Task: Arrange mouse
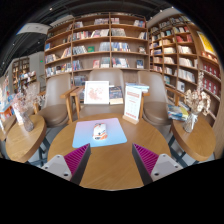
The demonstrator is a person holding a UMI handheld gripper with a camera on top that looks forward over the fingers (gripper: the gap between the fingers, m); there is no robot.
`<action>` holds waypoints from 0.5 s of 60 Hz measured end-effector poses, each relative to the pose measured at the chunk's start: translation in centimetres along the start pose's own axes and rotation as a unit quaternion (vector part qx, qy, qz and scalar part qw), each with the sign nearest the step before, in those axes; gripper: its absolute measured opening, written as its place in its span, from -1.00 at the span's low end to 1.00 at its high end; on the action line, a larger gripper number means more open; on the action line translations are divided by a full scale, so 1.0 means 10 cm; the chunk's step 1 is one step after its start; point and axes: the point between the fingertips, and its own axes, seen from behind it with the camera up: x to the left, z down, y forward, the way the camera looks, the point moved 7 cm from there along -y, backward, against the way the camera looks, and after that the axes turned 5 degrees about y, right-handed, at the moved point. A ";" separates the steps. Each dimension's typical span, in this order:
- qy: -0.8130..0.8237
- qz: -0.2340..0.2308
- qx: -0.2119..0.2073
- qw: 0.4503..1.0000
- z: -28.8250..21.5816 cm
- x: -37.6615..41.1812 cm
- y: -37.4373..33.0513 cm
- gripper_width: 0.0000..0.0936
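Note:
A white mouse with an orange pattern (100, 131) lies on a light blue mouse mat (100, 133) on the wooden table (110, 165). It lies beyond my fingers, a little left of the midline. My gripper (111, 160) is open and empty, its two magenta pads (75, 158) wide apart over bare table, nearer than the mat.
A white sign stand (96, 92) and an upright white board (133, 103) stand at the table's far end. Chairs (56, 105) flank the table. Bookshelves (100, 45) fill the back wall. Side tables with small items stand at left (20, 128) and right (195, 120).

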 end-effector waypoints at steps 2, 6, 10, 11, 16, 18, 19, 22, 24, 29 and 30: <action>0.007 0.007 0.003 1.000 0.07 -0.09 -0.14 0.83; 0.003 0.010 0.003 1.000 0.19 -0.20 -0.40 0.82; 0.006 0.020 0.005 1.000 0.30 -0.34 -0.61 0.83; 0.007 0.020 0.004 1.000 0.33 -0.38 -0.65 0.82; 0.002 0.024 -0.003 1.000 0.42 -0.47 -0.87 0.82; -0.003 0.024 -0.003 1.000 0.46 -0.49 -0.94 0.82; -0.005 0.024 -0.004 1.000 0.48 -0.50 -0.96 0.82; -0.008 0.022 0.000 1.000 0.55 -0.52 -1.03 0.82; -0.009 0.017 0.001 1.000 0.59 -0.51 -1.07 0.82; -0.013 0.013 0.001 1.000 0.65 -0.50 -1.16 0.82; -0.013 0.013 -0.001 1.000 0.65 -0.50 -1.18 0.82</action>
